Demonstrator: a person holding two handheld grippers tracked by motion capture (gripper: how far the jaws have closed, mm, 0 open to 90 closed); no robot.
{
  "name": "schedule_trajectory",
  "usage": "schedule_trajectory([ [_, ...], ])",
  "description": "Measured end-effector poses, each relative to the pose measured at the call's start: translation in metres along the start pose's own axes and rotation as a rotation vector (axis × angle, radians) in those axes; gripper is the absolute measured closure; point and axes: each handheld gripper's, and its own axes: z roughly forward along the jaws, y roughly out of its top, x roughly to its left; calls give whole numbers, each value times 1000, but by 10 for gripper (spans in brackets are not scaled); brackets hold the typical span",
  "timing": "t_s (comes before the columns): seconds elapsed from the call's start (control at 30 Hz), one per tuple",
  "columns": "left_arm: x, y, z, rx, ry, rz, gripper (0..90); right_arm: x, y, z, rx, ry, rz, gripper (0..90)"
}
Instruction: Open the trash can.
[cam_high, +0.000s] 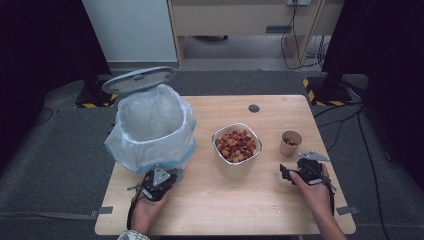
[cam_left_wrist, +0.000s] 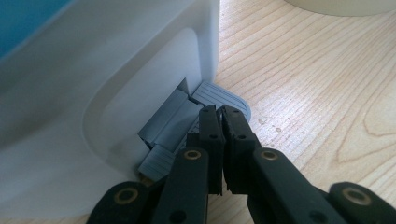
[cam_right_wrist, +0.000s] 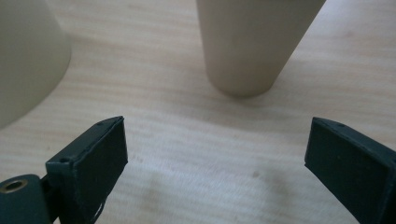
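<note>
Pedal (cam_left_wrist: 219, 95) of the bin (cam_high: 152, 127) lies under the left tool (cam_left_wrist: 219, 112), pressed together; right tool (cam_right_wrist: 215, 144) spread before the cup (cam_right_wrist: 252, 42).

One bin (cam_high: 152, 131), one bowl (cam_high: 237, 159), one cup (cam_high: 290, 143).

On the counter (cam_high: 280, 210), my bin (cam_high: 150, 127) stands left, the bowl (cam_high: 236, 145) in the middle, the cup (cam_high: 290, 143) right of it.

The high view looks forward and down over the whole table (cam_high: 210, 200). The left gripper view sits close at the bin's pedal (cam_left_wrist: 224, 97), at seven o'clock. The right gripper view faces the paper cup (cam_right_wrist: 254, 42), near, at four o'clock.
</note>
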Motion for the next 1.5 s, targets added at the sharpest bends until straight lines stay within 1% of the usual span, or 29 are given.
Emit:
schedule_trajectory([
  [0.1, 0, 0, 0, 0, 1, 1, 864, -1, 7, -2, -16, -11, 15, 67],
  [0.2, 0, 0, 0, 0, 1, 1, 865, 0, 14, 0, -27, -22, 6, 68],
  [0.3, 0, 0, 0, -1, -2, -4, 865, 0, 20, 1, -31, -27, 15, 68],
  [0.37, 1, 0, 0, -2, -5, -9, 865, 0, 25, 2, -33, -31, 11, 66],
  [0.53, 1, 0, 0, 0, -3, -5, 865, 0, 40, 2, -44, -28, -2, 63],
  [0.57, 1, 0, 0, 0, -3, -5, 865, 0, 40, 2, -44, -28, -2, 63],
  [0.6, 1, 0, 0, -1, -4, -6, 865, 1, 45, 3, -44, -35, -12, 58],
  [0.67, 1, 0, 0, -1, -4, -6, 865, 0, 47, 5, -51, -40, -15, 53],
  [0.8, 1, 0, 0, -2, -6, -9, 865, -2, 47, 11, -51, -37, -24, 41],
  [0.83, 1, 0, 0, -2, -6, -9, 865, -2, 47, 13, -54, -44, -23, 42],
  [0.93, 1, 0, 0, -2, -6, -9, 865, -6, 49, 18, -63, -50, 1, 50],
  [0.97, 1, 0, 0, -2, -6, -9, 865, -6, 49, 18, -63, -50, 1, 50],
  [1.07, 1, 0, 0, -3, -6, -10, 865, -10, 51, 26, -85, -50, 28, 68],
  [1.17, 1, 0, 0, -4, -8, -13, 864, -12, 49, 32, -82, -44, 47, 74],
  [1.33, 1, -1, 0, -5, -8, -15, 865, -15, 48, 40, -106, -31, 69, 98],
  [1.43, 1, -1, 0, -5, -8, -15, 864, -15, 48, 44, -101, -28, 77, 109],
  [1.5, 1, -1, 0, -5, -8, -14, 864, -15, 47, 47, -102, -35, 77, 120],
])
